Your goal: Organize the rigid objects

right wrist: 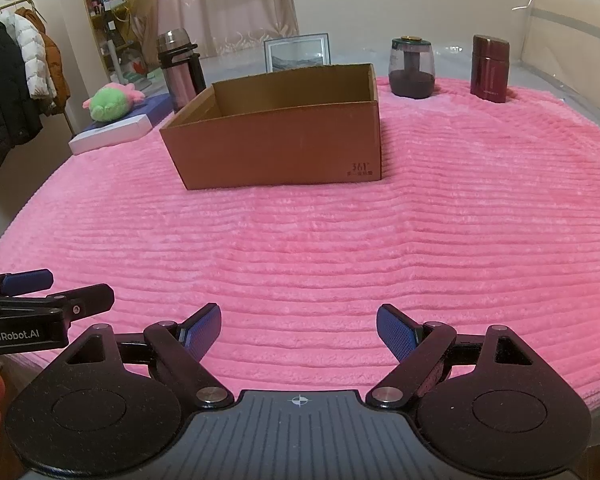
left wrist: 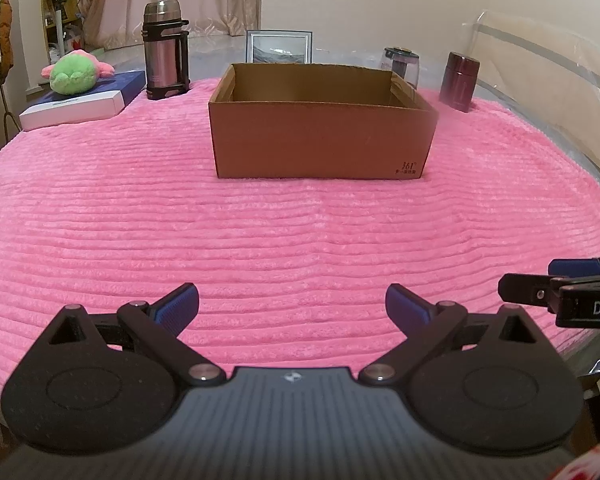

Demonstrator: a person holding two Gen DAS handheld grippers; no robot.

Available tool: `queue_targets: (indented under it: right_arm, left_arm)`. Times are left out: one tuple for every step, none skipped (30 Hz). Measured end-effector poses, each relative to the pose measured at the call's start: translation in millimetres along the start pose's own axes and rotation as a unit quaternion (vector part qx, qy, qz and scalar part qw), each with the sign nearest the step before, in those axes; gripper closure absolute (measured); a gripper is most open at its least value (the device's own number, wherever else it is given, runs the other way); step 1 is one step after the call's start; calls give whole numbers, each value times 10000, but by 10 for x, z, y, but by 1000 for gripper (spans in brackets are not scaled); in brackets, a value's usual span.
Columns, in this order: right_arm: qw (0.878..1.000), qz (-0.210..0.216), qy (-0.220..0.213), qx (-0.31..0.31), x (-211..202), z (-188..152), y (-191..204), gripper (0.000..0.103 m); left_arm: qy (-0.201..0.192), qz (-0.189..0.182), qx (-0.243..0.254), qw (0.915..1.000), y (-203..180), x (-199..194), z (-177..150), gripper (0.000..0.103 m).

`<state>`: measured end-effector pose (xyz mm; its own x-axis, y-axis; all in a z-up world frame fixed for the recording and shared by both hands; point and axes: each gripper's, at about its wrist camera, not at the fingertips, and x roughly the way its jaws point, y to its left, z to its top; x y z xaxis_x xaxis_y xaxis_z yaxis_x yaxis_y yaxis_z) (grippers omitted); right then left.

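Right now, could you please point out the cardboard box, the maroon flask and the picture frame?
Cardboard box (left wrist: 320, 140), left wrist view, on its front wall.
Maroon flask (right wrist: 490, 76), right wrist view, on its body.
Picture frame (left wrist: 279, 47), left wrist view, on the picture.

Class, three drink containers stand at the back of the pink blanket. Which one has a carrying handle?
The tall steel flask, left of the cardboard box, has a black side handle. The clear jar and the maroon flask, both on the right, have none.

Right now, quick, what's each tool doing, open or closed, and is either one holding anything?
Left tool: open, holding nothing, above the pink blanket.
Right tool: open, holding nothing.
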<state>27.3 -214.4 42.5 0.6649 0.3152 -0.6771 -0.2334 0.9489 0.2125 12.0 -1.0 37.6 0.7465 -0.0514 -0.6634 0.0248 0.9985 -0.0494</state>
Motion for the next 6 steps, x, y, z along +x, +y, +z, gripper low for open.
queue_targets:
  right_arm:
    - [10000,-2,4,-1,2,1,0,21]
    - [10000,2,4,2,2,0,-1,21]
    - [10000,2,0,0,1,2,0,21]
    - [10000,-1,-5,-5,-1,-3,-1,21]
    - [10000,-8,-6,-8,-1,-4,0,21]
    - [10000,-15,-6,-9,-8,-11,6,21]
  left_arm:
    - [1,-7,4,10000,-1,5,-1,5]
    - [2,-32,-11,10000,3,7,-3,5]
    - [-2,-54,-29,10000,6,7,-1,5]
    - [-19,-60,-45,10000,6,3,3,5]
    - [-27,-55,-49,10000,8,3,7,5]
    - [-23,-69,-53,10000,12,4,8,5]
